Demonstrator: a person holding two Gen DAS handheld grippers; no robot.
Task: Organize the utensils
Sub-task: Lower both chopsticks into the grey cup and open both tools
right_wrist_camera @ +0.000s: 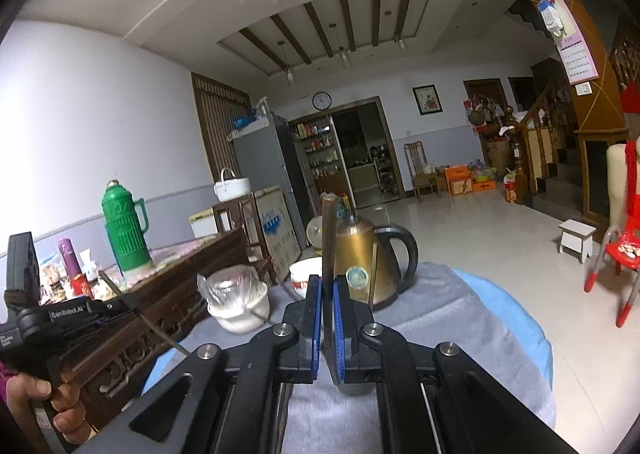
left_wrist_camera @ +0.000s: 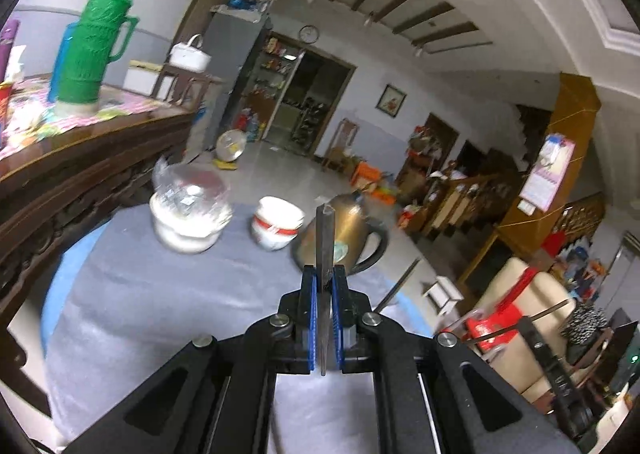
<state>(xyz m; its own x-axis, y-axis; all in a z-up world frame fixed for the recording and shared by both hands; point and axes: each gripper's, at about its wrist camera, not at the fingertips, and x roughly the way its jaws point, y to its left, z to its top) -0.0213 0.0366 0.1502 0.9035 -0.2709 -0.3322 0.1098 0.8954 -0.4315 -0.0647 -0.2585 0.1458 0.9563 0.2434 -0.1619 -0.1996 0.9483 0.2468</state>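
My left gripper (left_wrist_camera: 325, 274) is shut on a flat metal utensil handle (left_wrist_camera: 325, 242) that stands upright between its blue pads, above the grey cloth. My right gripper (right_wrist_camera: 326, 284) is shut on a dark metal utensil handle (right_wrist_camera: 329, 238), also upright; a rounded end, perhaps a spoon bowl, shows below the pads. The left gripper (right_wrist_camera: 120, 306) shows at the left of the right wrist view, held by a hand, with its thin utensil (right_wrist_camera: 158, 328) slanting down. Another thin utensil (left_wrist_camera: 398, 286) lies at the table's right edge in the left wrist view.
On the grey-clothed table (left_wrist_camera: 180, 294) stand a white bowl with a plastic bag (left_wrist_camera: 188, 214), a red-and-white bowl (left_wrist_camera: 276, 224) and a brass kettle (left_wrist_camera: 344, 234). A carved wooden sideboard (right_wrist_camera: 160, 294) with a green thermos (right_wrist_camera: 126, 230) stands to the left. Red chair (right_wrist_camera: 620, 250) at right.
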